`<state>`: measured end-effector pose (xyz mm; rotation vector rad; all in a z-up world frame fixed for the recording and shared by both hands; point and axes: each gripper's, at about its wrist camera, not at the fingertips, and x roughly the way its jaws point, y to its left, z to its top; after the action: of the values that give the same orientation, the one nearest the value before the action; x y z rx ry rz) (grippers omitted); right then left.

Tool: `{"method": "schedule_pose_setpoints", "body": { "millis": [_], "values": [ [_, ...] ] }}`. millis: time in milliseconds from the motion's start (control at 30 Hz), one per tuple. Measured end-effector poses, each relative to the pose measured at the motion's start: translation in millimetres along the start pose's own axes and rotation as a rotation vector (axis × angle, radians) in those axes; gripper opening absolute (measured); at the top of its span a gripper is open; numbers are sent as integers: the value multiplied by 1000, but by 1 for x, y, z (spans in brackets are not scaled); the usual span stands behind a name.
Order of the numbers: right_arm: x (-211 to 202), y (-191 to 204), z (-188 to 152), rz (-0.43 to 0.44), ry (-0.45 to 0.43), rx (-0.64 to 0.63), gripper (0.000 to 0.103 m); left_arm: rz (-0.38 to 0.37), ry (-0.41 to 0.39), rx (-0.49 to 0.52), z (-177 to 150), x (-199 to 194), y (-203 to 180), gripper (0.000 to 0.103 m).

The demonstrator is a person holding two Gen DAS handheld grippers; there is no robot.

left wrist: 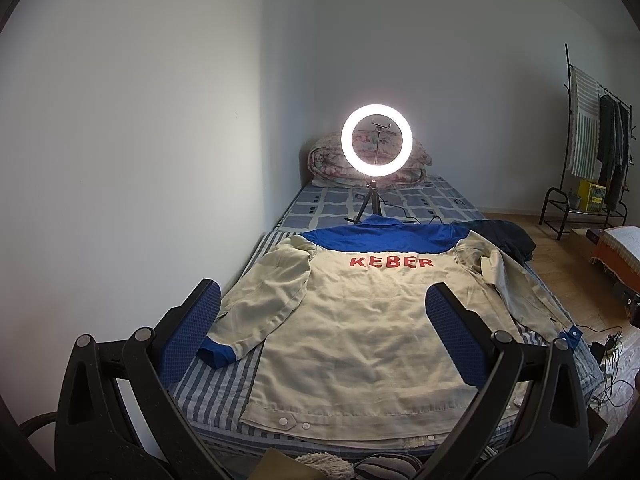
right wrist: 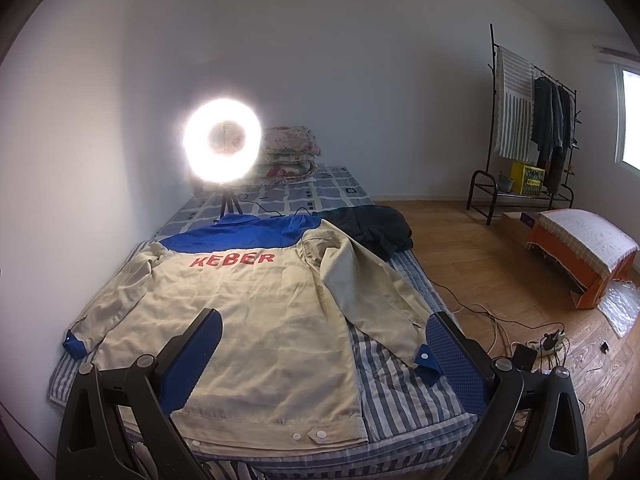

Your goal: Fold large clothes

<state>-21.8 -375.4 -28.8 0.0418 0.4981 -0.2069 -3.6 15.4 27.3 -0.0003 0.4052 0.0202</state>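
A beige work jacket [left wrist: 352, 320] with a blue yoke and red "KEBER" lettering lies back-up and spread flat on a striped bed sheet [left wrist: 208, 396]. Both sleeves lie out to the sides, each with a blue cuff. It also shows in the right wrist view [right wrist: 260, 320]. My left gripper [left wrist: 324, 312] is open and empty, held above the jacket's lower half near the hem. My right gripper [right wrist: 324, 340] is open and empty, held above the jacket's lower right side, near the right sleeve's cuff [right wrist: 426, 364].
A lit ring light on a small tripod [left wrist: 376, 140] stands on the bed beyond the collar. Folded quilts [right wrist: 288, 152] lie at the bed's head. A dark garment [right wrist: 376, 228] lies at the bed's right edge. A clothes rack [right wrist: 528, 120], an orange stool [right wrist: 584, 248] and floor cables [right wrist: 532, 340] are to the right.
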Motion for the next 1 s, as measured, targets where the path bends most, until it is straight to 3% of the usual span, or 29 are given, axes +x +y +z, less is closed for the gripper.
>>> {"method": "schedule_pose_setpoints", "body": {
  "millis": [633,867,1000],
  "values": [
    [6,11,0,22,19,-15,103,8,19,-18,-17,8,15,103],
    [27,47,15,99,27,-54,103,69,71,-71,-48,22,57,103],
    [46,80,25,193,11,-72,103,115,93,-49,-73,27,74,103]
  ]
}}
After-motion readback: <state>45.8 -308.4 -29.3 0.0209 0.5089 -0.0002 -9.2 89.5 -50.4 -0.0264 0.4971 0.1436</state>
